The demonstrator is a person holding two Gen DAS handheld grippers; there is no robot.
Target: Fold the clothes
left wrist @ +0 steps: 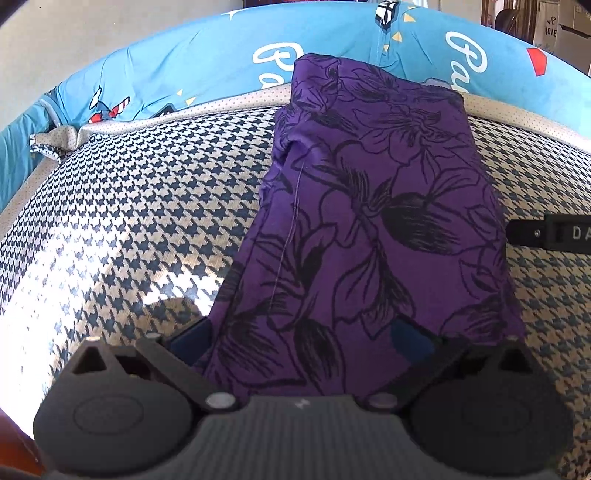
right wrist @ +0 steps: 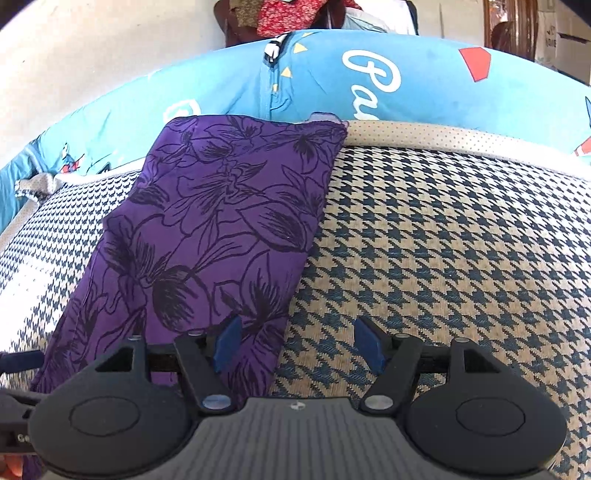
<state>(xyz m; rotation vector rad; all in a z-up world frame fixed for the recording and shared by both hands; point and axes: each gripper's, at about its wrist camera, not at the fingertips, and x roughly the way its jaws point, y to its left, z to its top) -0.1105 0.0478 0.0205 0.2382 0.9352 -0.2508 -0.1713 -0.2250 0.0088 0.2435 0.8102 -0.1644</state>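
Observation:
A purple garment with black flower outlines [left wrist: 369,206] lies folded into a long strip on the houndstooth mattress [left wrist: 129,206], running from the near side to the far edge. My left gripper [left wrist: 301,339] is open and straddles the strip's near end, with the cloth lying between and partly over its blue pads [left wrist: 192,341]. In the right wrist view the same garment [right wrist: 221,229] sits left of centre. My right gripper [right wrist: 299,345] is open at the strip's right edge: one pad sits over the cloth, the other over bare mattress [right wrist: 443,240].
A long blue bolster with white script lettering [left wrist: 184,62] lines the far edge behind a beige dotted border [right wrist: 424,134]. Part of the right gripper's black body [left wrist: 550,232] shows at the right of the left wrist view. Clothes [right wrist: 288,14] are piled beyond the bolster.

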